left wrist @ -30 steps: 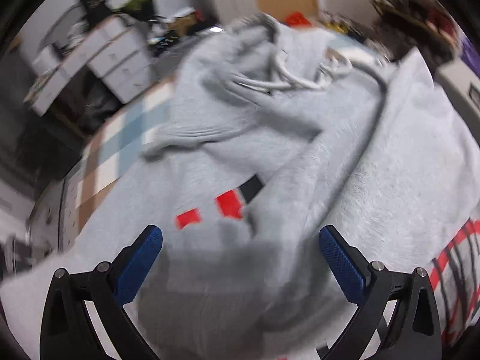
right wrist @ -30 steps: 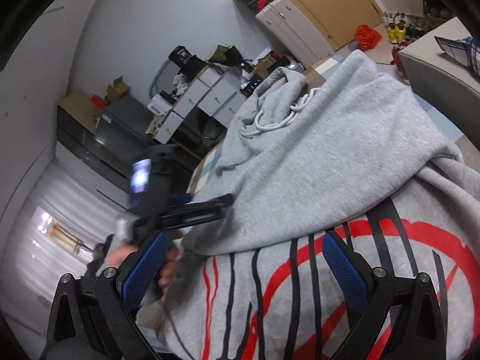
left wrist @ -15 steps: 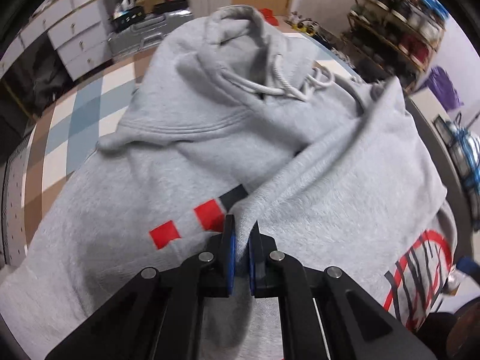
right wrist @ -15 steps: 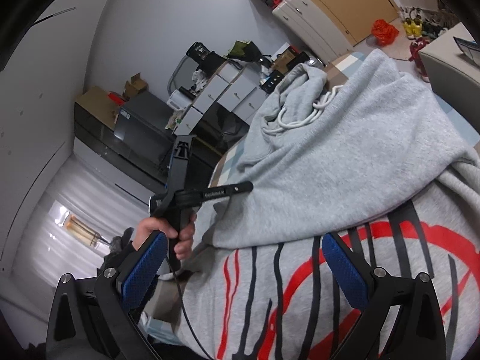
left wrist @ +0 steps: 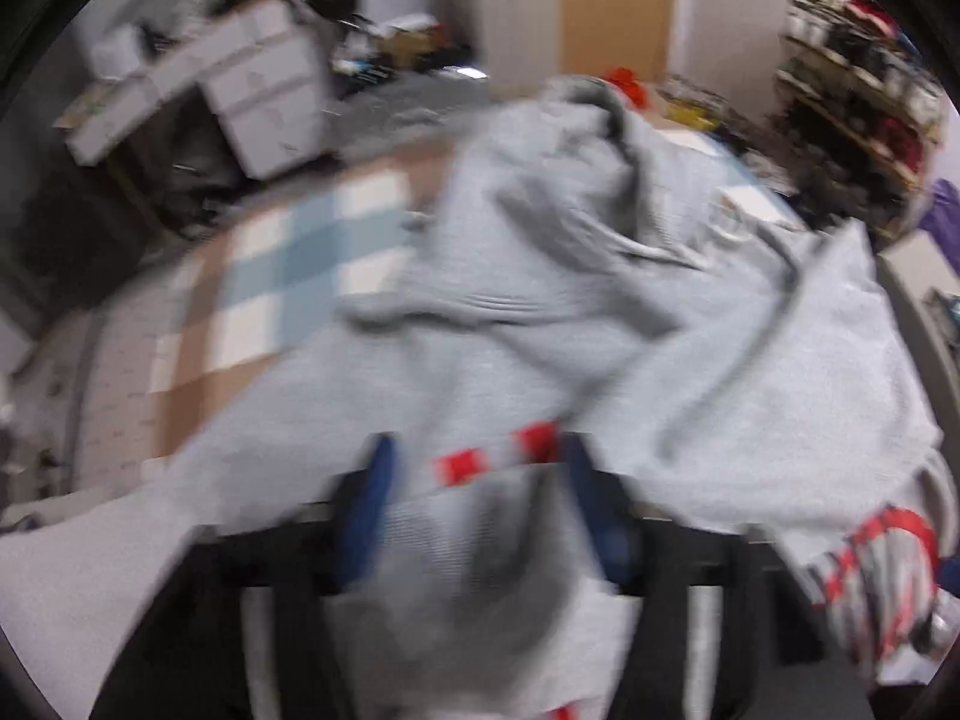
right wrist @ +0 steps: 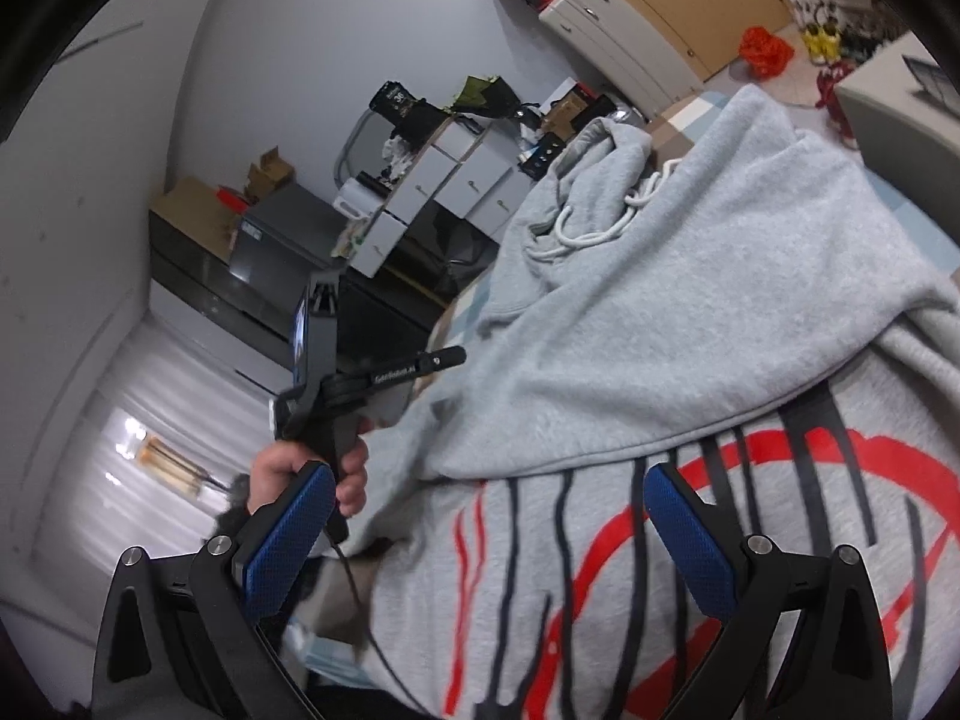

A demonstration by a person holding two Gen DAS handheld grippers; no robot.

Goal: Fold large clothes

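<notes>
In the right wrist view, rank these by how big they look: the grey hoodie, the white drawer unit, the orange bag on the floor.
1. Grey hoodie, filling most of the frame, though it lies nearest the camera.
2. White drawer unit.
3. Orange bag, smallest, but also farthest away.

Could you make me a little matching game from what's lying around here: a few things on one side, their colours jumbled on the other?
Things:
1. hoodie
2. drawstring
3. ring print
4. right gripper pads

Colours:
A. blue
B. white
C. grey
D. red

Pairs: 1-C, 2-B, 3-D, 4-A
</notes>
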